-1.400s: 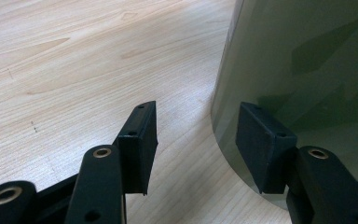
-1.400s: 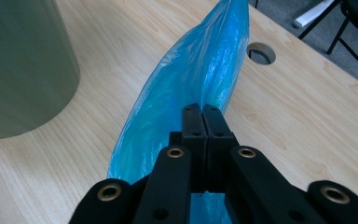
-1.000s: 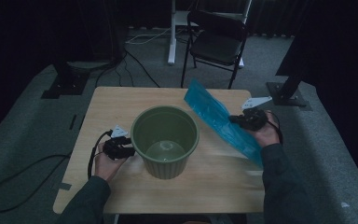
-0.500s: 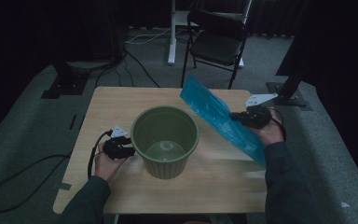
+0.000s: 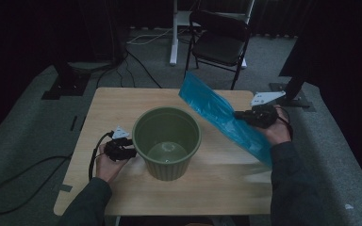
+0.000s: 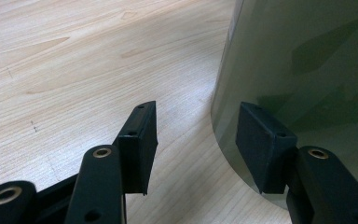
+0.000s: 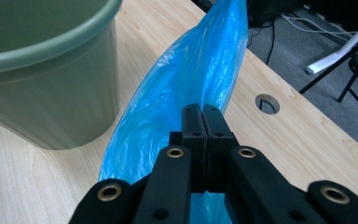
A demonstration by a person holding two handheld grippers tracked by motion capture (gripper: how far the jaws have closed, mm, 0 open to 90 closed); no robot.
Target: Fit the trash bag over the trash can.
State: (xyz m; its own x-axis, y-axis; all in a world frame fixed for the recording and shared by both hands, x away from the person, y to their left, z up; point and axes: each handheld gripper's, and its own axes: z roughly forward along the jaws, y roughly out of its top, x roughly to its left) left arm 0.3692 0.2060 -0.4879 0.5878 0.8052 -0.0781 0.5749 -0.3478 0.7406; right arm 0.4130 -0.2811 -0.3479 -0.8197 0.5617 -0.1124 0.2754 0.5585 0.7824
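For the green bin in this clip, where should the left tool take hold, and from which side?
Probably the rim of the green bin, coming down from above on the person's left side. The wall is broad and curved, and the open left tool now has one pad against it low down, nothing between the jaws. The thin rim would fit between them.

One green bucket (image 5: 167, 141), one blue plastic bag (image 5: 221, 115), one wooden table (image 5: 122, 106), two grippers: left gripper (image 5: 131, 149), right gripper (image 5: 238, 114); one folding chair (image 5: 219, 44).
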